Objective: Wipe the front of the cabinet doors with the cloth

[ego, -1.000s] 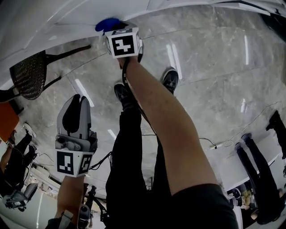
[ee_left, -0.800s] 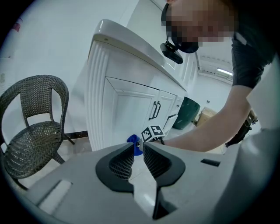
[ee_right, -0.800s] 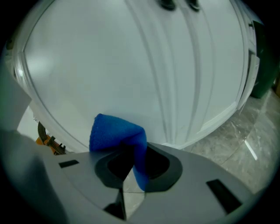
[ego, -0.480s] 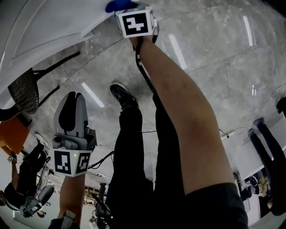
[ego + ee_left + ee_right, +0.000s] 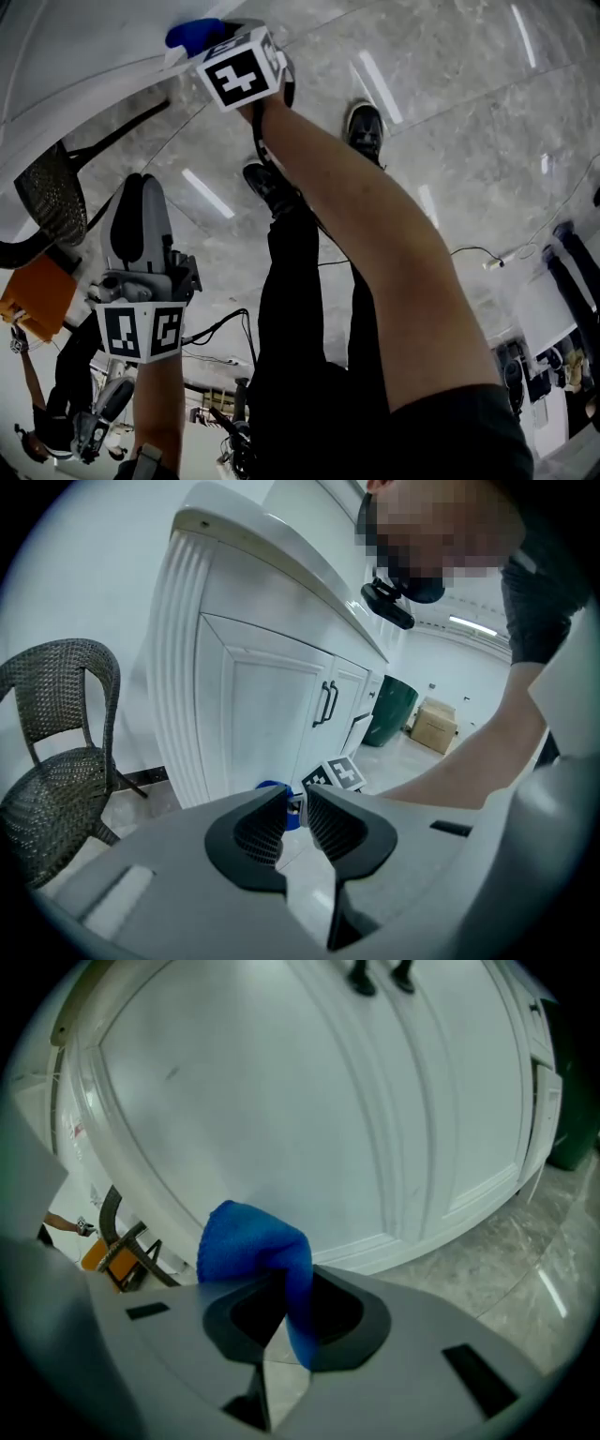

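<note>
My right gripper [image 5: 286,1283] is shut on a blue cloth [image 5: 258,1241], which bunches up above the jaws. The cloth [image 5: 192,36] presses against the low part of the white cabinet door [image 5: 281,1101]. In the head view the right gripper [image 5: 217,45] is stretched out at the top, behind its marker cube. The left gripper view shows the same cloth [image 5: 272,789] at the foot of the cabinet [image 5: 258,714]. My left gripper [image 5: 141,187] hangs apart at the left, away from the cabinet. Its jaws [image 5: 297,803] are shut with nothing between them.
A dark wicker chair [image 5: 56,724] stands left of the cabinet, beside an orange object [image 5: 37,295]. The doors carry black handles [image 5: 328,703]. Further along are a green bin [image 5: 392,710] and a cardboard box [image 5: 436,726]. The person's legs and shoes [image 5: 272,187] stand on the marble floor.
The right gripper has slid the blue cloth to the left along the bottom of the cabinet. The left gripper still hangs shut in much the same place.
</note>
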Tool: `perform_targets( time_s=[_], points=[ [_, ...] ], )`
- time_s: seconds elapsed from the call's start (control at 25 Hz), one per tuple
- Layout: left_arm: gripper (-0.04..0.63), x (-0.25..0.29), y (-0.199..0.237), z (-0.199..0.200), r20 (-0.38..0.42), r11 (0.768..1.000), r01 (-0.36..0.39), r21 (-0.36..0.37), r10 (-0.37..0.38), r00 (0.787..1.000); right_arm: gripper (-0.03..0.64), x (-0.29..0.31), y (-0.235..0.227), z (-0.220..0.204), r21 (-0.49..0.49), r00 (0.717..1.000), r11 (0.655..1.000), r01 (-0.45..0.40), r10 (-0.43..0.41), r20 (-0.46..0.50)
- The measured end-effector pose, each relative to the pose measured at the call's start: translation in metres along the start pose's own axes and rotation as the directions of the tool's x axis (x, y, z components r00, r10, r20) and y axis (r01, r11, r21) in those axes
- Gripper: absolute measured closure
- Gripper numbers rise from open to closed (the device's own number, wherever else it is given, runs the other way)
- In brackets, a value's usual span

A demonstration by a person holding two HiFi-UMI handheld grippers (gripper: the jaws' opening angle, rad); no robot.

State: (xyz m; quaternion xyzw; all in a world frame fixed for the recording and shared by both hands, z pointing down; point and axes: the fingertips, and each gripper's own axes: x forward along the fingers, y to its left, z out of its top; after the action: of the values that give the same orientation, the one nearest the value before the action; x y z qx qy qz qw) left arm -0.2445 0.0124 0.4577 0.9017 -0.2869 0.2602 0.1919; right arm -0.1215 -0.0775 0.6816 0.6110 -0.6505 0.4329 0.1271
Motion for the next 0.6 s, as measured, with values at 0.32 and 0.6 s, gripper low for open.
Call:
perform_targets(
  time_s=[0.32, 0.6],
  points=[
    [0.526, -0.021, 0.04, -0.017, -0.017, 1.0, -0.031, 0.005, 0.031, 0.999, 0.56, 0.054, 0.104, -0.035, -0.092, 0.989, 0.987, -0.133, 0.126, -0.082],
    [0.526, -0.026, 0.05, -0.021, -0.042, 0.999, -0.029, 0.019, 0.03, 0.999, 0.56, 0.077, 0.084, -0.034, -0.157, 0.984, 0.98, -0.122, 0.099, -0.146]
  ],
)
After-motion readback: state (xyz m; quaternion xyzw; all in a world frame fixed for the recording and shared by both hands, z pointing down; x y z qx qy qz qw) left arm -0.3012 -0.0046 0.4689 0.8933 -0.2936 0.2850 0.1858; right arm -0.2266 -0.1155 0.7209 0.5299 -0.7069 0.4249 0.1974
